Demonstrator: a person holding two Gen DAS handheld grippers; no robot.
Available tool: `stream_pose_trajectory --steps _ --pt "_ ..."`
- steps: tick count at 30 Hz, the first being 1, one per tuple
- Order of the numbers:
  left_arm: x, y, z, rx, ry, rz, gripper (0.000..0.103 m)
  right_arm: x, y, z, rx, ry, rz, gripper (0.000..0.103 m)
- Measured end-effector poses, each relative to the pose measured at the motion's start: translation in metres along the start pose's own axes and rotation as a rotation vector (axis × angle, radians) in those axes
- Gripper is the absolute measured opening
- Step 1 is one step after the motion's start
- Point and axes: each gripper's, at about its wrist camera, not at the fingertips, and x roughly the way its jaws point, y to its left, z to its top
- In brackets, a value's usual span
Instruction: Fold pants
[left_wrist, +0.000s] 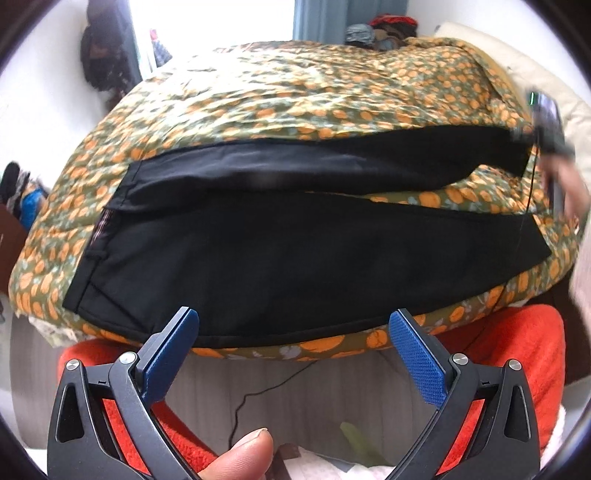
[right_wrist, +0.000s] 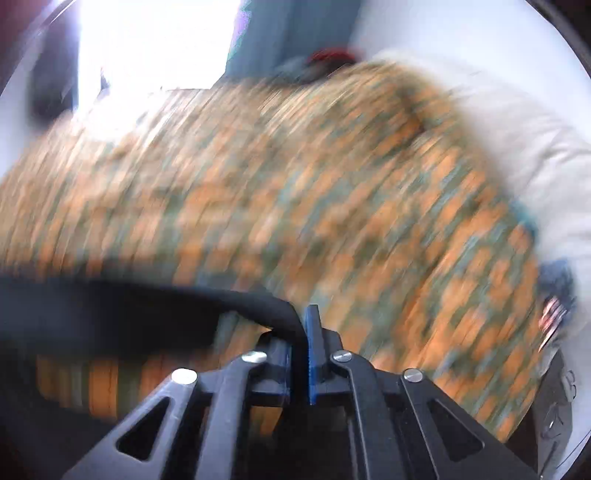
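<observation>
Thumb tip (left_wrist: 242, 452) sat closest to the left wrist lens, right between the black arms of my left gripper (left_wrist: 293, 332). That gripper was released, blue pads (left_wrist: 417, 363) spread wide with nothing between them, hovering just off the near edge of the bed.

Black pants (left_wrist: 288, 254) lay flat across the bedspread (left_wrist: 295, 92), an orange-and-green print. Waistband pointed to the view's left and the legs ran off to the right. Far leg was angled away from the near leg, leaving a wedge of bedspread showing between them at the right end. Near hem of the pants ran just beyond my left pads, not touching them.

Below the bed edge I saw orange fleece clothing (left_wrist: 517, 354) on the person, plus a thin black cable (left_wrist: 258, 391) trailing over the grey floor.

My right gripper (right_wrist: 301, 332) showed up blurred at the far leg's end in the left view. In its own view, heavily motion-blurred, its jaws were clenched on a roll of the black fabric, pinched against the blue pad. Cuff looked lifted off the bedspread there, but blur kept me from telling how far. Cream bedding (left_wrist: 480, 40) lay behind.
</observation>
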Motion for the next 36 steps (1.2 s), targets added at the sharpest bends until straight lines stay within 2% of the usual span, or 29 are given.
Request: stream_pose_trajectory --steps 1,2,4,6,7,8,9,10,11,13,16,18,20,22,23,24,25,27,29,30,31,32,33,34,35,36 --pt "0.000 0.002 0.002 -0.014 0.003 0.000 0.103 0.014 -0.019 0.042 0.045 0.013 -0.046 0.087" --pt "-0.002 0.002 0.003 -0.021 -0.003 -0.005 0.103 0.022 -0.028 0.059 0.064 0.028 -0.072 0.095" --pt "-0.005 0.001 0.004 -0.020 -0.023 -0.004 0.103 0.026 -0.053 0.083 0.119 -0.012 -0.145 0.094" --pt "-0.004 0.000 0.004 -0.014 -0.034 0.005 0.103 0.024 -0.065 0.078 0.153 -0.025 -0.135 0.094" --pt "-0.001 -0.001 0.004 -0.013 -0.028 0.004 0.103 0.023 -0.069 0.066 0.181 -0.026 -0.073 0.094" --pt "0.002 -0.002 0.004 -0.012 -0.016 0.000 0.103 0.030 -0.075 0.045 0.236 -0.007 0.036 0.093" --pt "0.009 -0.004 0.003 -0.011 0.008 -0.009 0.103 0.039 -0.079 0.024 0.290 0.026 0.120 0.089" --pt "0.013 -0.005 0.003 -0.008 0.024 -0.016 0.103 0.047 -0.081 0.011 0.334 0.057 0.191 0.076" --pt "0.018 -0.009 0.003 0.000 0.043 -0.024 0.103 0.066 -0.083 -0.015 0.426 0.124 0.321 0.069" --pt "0.020 -0.015 0.004 0.020 0.053 -0.032 0.103 0.097 -0.082 -0.054 0.586 0.220 0.489 0.057" --pt "0.017 -0.025 0.006 0.052 0.040 -0.027 0.103 0.129 -0.075 -0.083 0.698 0.245 0.597 0.053" --pt "0.018 -0.026 0.008 0.054 0.038 -0.017 0.103 0.143 -0.071 -0.088 0.714 0.267 0.578 0.053" --pt "0.021 -0.025 0.009 0.042 0.049 -0.008 0.103 0.163 -0.073 -0.091 0.751 0.293 0.523 0.053" --pt "0.026 -0.023 0.008 0.033 0.067 -0.003 0.103 0.176 -0.072 -0.088 0.783 0.280 0.535 0.051" --pt "0.029 -0.024 0.009 0.029 0.081 -0.002 0.103 0.180 -0.069 -0.085 0.781 0.287 0.540 0.043" --pt "0.031 -0.024 0.009 0.028 0.089 -0.003 0.103 0.182 -0.067 -0.079 0.761 0.288 0.530 0.013" --pt "0.032 -0.025 0.010 0.029 0.091 -0.005 0.103 0.174 -0.067 -0.070 0.729 0.263 0.504 0.012" --pt "0.030 -0.028 0.012 0.040 0.074 -0.006 0.103 0.141 -0.074 -0.057 0.714 0.146 0.506 0.012" --pt "0.032 -0.030 0.013 0.048 0.061 -0.004 0.103 0.124 -0.080 -0.062 0.709 0.171 0.428 0.014" --pt "0.035 -0.031 0.013 0.048 0.067 -0.008 0.103 0.121 -0.082 -0.070 0.699 0.238 0.347 0.023" --pt "0.039 -0.031 0.014 0.045 0.074 -0.017 0.103 0.119 -0.083 -0.080 0.681 0.311 0.264 0.040" --pt "0.042 -0.030 0.015 0.042 0.081 -0.027 0.103 0.116 -0.081 -0.087 0.623 0.367 0.165 0.051" --pt "0.045 -0.030 0.016 0.044 0.082 -0.030 0.103 0.109 -0.078 -0.088 0.561 0.356 0.103 0.054" --pt "0.046 -0.029 0.018 0.047 0.074 -0.030 0.103 0.092 -0.069 -0.082 0.465 0.282 0.057 0.054" --pt "0.047 -0.028 0.021 0.049 0.060 -0.029 0.103 0.083 -0.061 -0.076 0.413 0.237 0.068 0.055" --pt "0.048 -0.026 0.025 0.053 0.036 -0.026 0.103 0.071 -0.040 -0.061 0.332 0.166 0.198 0.056"
